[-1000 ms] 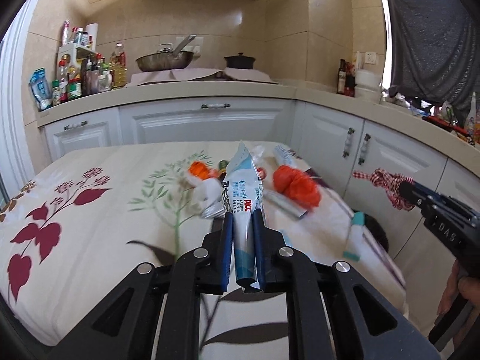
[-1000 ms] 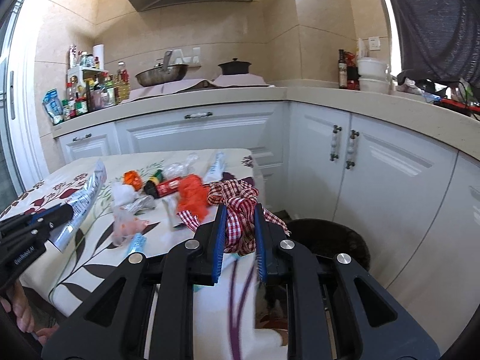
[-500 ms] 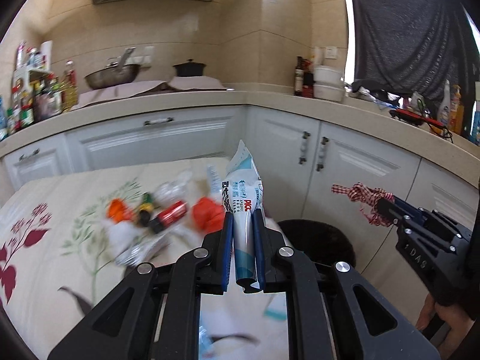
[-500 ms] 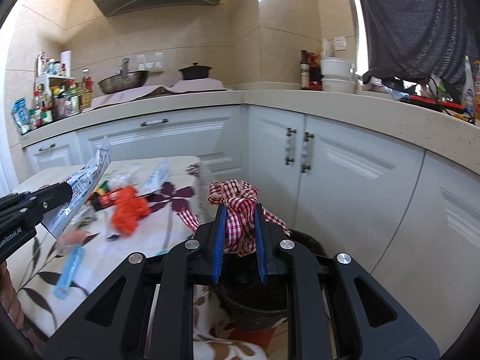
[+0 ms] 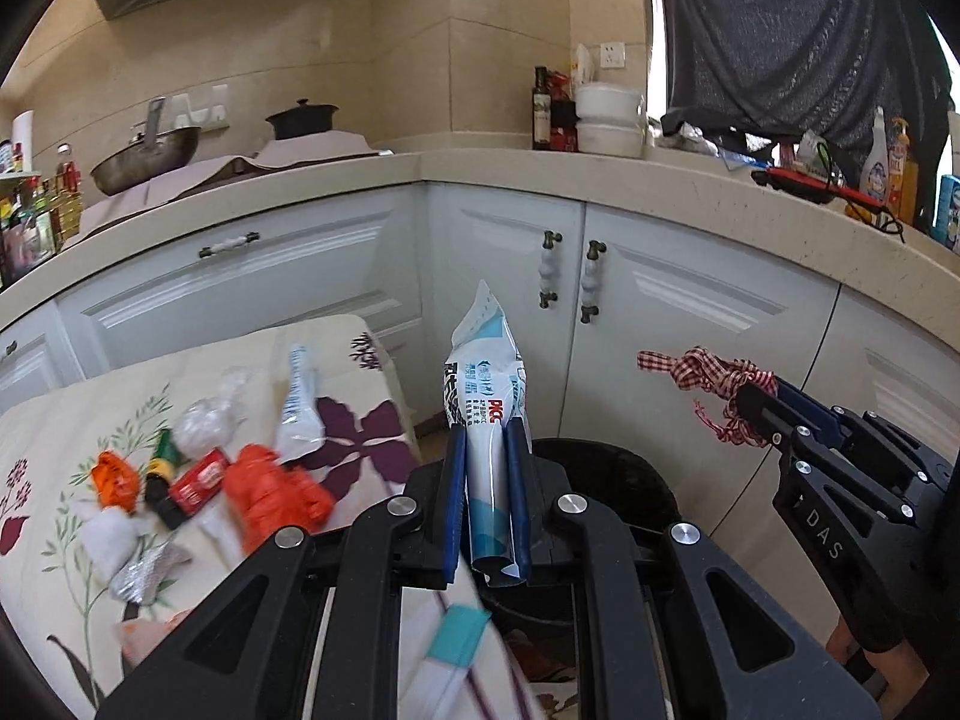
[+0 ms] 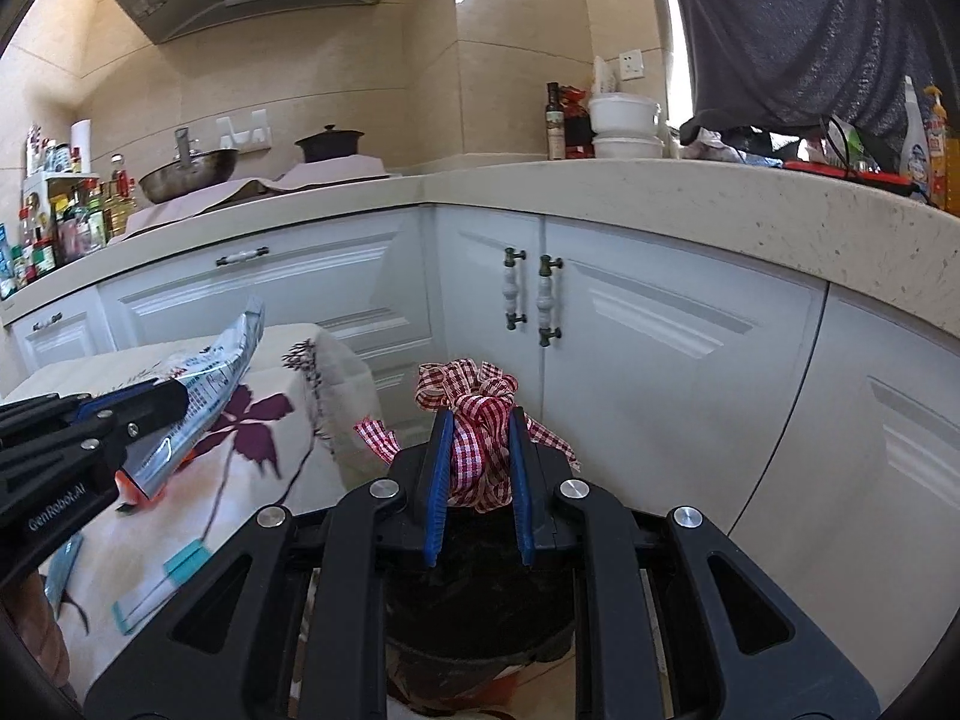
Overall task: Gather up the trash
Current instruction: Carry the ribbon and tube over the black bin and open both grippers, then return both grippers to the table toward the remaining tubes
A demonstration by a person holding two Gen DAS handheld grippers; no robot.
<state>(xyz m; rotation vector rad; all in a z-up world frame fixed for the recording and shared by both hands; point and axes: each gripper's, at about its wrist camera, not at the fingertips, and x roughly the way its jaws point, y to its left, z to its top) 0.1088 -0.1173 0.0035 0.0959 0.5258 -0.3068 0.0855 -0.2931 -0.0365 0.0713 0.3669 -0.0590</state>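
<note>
My left gripper point(image 5: 485, 435) is shut on a white and blue snack wrapper point(image 5: 485, 387) and holds it at the near rim of a black trash bin point(image 5: 606, 474) on the floor. My right gripper point(image 6: 477, 420) is shut on a red and white checked ribbon point(image 6: 474, 399) and holds it right above the bin point(image 6: 474, 612). Each gripper shows in the other's view: the right one point(image 5: 753, 399) with the ribbon point(image 5: 696, 369), the left one point(image 6: 171, 396) with the wrapper point(image 6: 210, 378).
A table with a flowered cloth point(image 5: 60, 438) stands left of the bin, with orange wrappers point(image 5: 270, 492), a small dark bottle point(image 5: 159, 477), a red packet point(image 5: 198, 480), foil and clear plastic on it. White corner cabinets point(image 5: 690, 312) stand behind the bin.
Both grippers have swung right, away from over the table to the bin by the cabinets. Each still holds its piece of trash.
</note>
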